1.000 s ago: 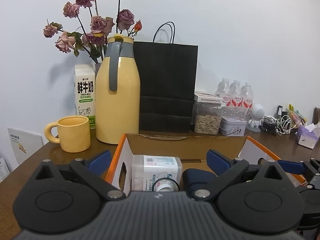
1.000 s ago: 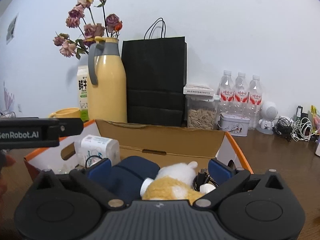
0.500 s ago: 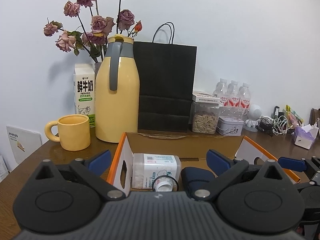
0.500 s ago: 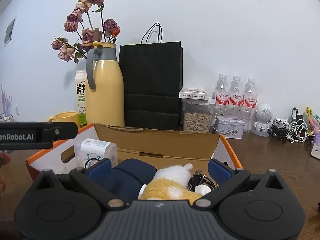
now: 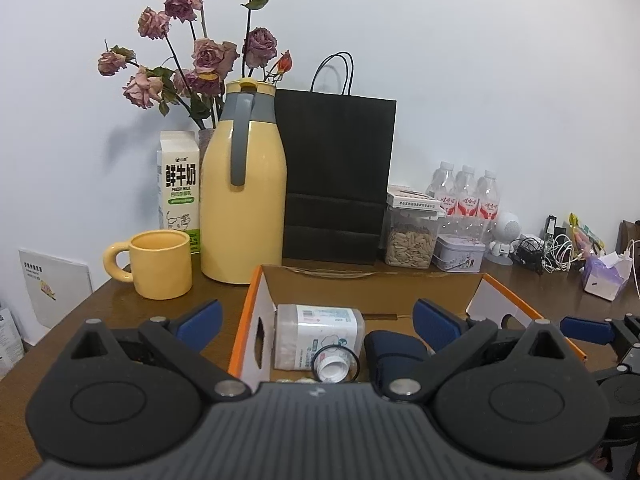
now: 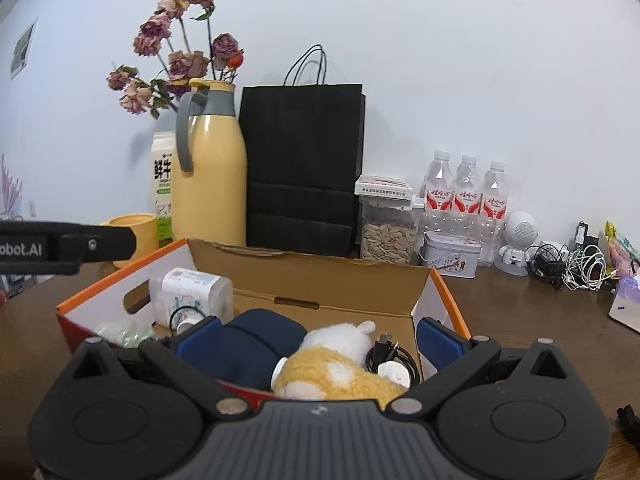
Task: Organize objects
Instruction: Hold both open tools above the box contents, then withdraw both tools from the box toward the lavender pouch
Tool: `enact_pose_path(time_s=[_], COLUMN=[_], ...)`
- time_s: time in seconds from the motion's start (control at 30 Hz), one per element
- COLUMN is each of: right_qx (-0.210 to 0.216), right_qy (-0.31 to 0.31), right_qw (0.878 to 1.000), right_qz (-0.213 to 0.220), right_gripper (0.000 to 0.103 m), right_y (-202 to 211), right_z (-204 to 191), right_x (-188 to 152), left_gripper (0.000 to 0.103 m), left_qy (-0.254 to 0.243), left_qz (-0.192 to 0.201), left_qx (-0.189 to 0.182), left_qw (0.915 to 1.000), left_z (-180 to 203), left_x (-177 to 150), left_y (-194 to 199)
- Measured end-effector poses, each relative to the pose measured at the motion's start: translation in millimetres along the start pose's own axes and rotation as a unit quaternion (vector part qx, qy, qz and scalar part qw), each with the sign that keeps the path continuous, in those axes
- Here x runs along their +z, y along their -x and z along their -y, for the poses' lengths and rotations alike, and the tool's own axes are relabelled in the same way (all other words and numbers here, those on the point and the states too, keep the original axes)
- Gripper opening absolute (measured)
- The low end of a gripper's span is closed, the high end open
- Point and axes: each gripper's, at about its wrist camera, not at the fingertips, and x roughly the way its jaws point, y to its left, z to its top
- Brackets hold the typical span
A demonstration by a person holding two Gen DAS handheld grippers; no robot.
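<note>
An open cardboard box with orange rims [image 5: 376,284] [image 6: 320,276] stands on the brown table. In it lie a white plastic jar [image 5: 318,334] [image 6: 192,294], a dark blue pouch [image 5: 394,354] [image 6: 258,344], a yellow and white plush toy [image 6: 340,364], a black cable with a white plug [image 6: 390,358] and a crumpled clear wrapper [image 6: 120,330]. My left gripper [image 5: 318,322] is open and empty above the box's near left side. My right gripper [image 6: 318,338] is open and empty above the box's near edge.
Behind the box stand a yellow mug [image 5: 160,264], a milk carton [image 5: 180,186], a yellow flask [image 5: 244,200], dried roses [image 5: 200,60], a black paper bag [image 5: 338,176], a seed jar [image 5: 410,240], a tin [image 5: 460,254], water bottles [image 5: 466,196], a small white robot [image 6: 518,238], cables [image 6: 572,268] and a tissue box [image 5: 604,276].
Both grippers have drawn back and risen a little; the box and the things behind it look smaller and lower. Both stay open and empty.
</note>
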Motion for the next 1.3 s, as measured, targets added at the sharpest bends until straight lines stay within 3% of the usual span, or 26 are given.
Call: enact_pose_path(time_s=[0.57,0.87,1.13,1.3], right_qx=[0.011,0.062,0.093,0.113], right_qy=[0.010,0.016,0.038,0.016], right_qw=[0.999,0.995,0.987,0.983], right_qz=[-0.032,-0.082,-0.128,-0.146], right_gripper=[0.103,0.103,0.103,0.100], right_y=[65.3,89.9,84.6,66.9], right_z=[-1.6,-4.9,-3.4,-3.0], right_x=[-18.4,-50.2,-75.5,-79.7], left_gripper=[0.103,0.103,0.103,0.103], left_qy=[-0.015,-0.010,-0.004,0.005], left_qz=[-0.033,-0.094,-0.115,-0.125], left_qx=[0.019,0.012,0.016,0.022], left_qw=[0.9992,0.9954,0.9933,0.9920], left_z=[-20.2,-36.6,-48.4,-53.8], left_x=[-13.8,-39.5,-60.7,-68.1], left_y=[66.2,81.7,97.1,101.4])
